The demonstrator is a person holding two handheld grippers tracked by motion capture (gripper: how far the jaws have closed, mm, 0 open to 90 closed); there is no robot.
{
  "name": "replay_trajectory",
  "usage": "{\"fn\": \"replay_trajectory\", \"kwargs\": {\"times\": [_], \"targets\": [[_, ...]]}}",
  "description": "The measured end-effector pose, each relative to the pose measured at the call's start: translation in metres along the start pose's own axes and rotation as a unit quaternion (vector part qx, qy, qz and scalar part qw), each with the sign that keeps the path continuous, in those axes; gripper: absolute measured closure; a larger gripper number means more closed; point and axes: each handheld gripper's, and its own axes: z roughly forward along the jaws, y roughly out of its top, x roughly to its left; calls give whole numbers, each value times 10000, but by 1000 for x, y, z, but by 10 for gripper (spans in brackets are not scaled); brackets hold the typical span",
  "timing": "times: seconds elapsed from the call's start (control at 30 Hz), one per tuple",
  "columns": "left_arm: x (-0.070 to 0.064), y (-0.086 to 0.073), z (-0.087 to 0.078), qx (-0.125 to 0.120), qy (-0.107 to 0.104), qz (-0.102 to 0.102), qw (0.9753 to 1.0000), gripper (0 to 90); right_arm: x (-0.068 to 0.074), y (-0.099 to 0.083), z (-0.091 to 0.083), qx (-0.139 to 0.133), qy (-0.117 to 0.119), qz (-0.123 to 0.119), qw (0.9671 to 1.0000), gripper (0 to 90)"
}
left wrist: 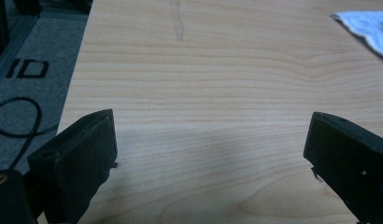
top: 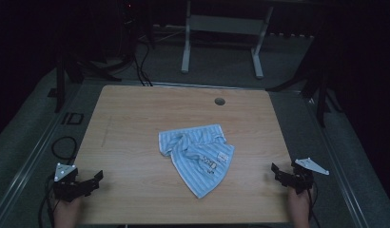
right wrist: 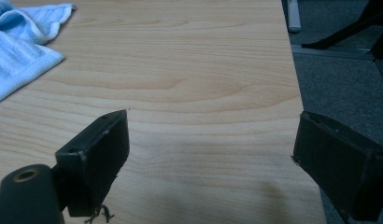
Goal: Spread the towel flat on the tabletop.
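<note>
A rectangular light-wood table with a small round grommet hole near its far edge stands on grey carpet in a dim room. A crumpled light-blue and white striped cloth garment with a small printed patch lies near the table centre, slightly toward the right and near side; one portion is bunched at the upper left and a longer flap extends down toward the near edge. The left gripper, black with a grey three-cornered plate on top, sits at the near-left corner of the table, held by the person's left hand. In the left gripper view its two black jaws stand wide apart with bare wood between them, and a corner of the striped garment appears at the upper right, well apart from the jaws. The right gripper sits at the near-right edge, held by the right hand. In the right gripper view its jaws are likewise spread wide over bare wood, holding nothing, with the garment at the upper left, well apart. A black cable loop lies on the carpet left of the table.
</note>
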Motion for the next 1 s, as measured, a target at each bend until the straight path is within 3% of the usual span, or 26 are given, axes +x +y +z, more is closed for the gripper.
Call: {"fn": "replay_trajectory", "kwargs": {"times": [0.17, 0.2, 0.3, 0.43, 0.5, 0.53, 0.73, 0.87, 1.0], "targets": [[3, 0, -2, -76, 5, -136, 9999, 32, 0, 0, -1, -16, 21, 4, 10000, 105], [8, 1, -5, -172, -38, -324, 9993, 32, 1, 0, 0, 16, 30, 0, 10000, 105], [9, 2, -5, -199, -153, -328, 9991, 32, 0, 0, 0, 26, 45, -14, 10000, 105], [11, 6, 0, 8, -273, 91, 9996, 32, 0, 1, 3, 144, 165, -51, 9997, 105], [11, 10, 3, 295, -357, 477, 9978, 32, 0, 2, 5, 254, 214, -31, 9994, 105], [11, 11, 4, 379, -402, 576, 9968, 32, 0, 2, 6, 296, 228, -56, 9993, 104], [15, 12, 9, 988, -692, 722, 9901, 32, 6, 4, 12, 639, 496, -204, 9965, 104], [15, 15, 8, 1114, -706, 825, 9878, 32, 8, 6, 12, 767, 577, -228, 9951, 104], [12, 23, 8, 1379, -675, 1090, 9821, 32, 1, 14, 9, 963, 589, -186, 9934, 105]]}}
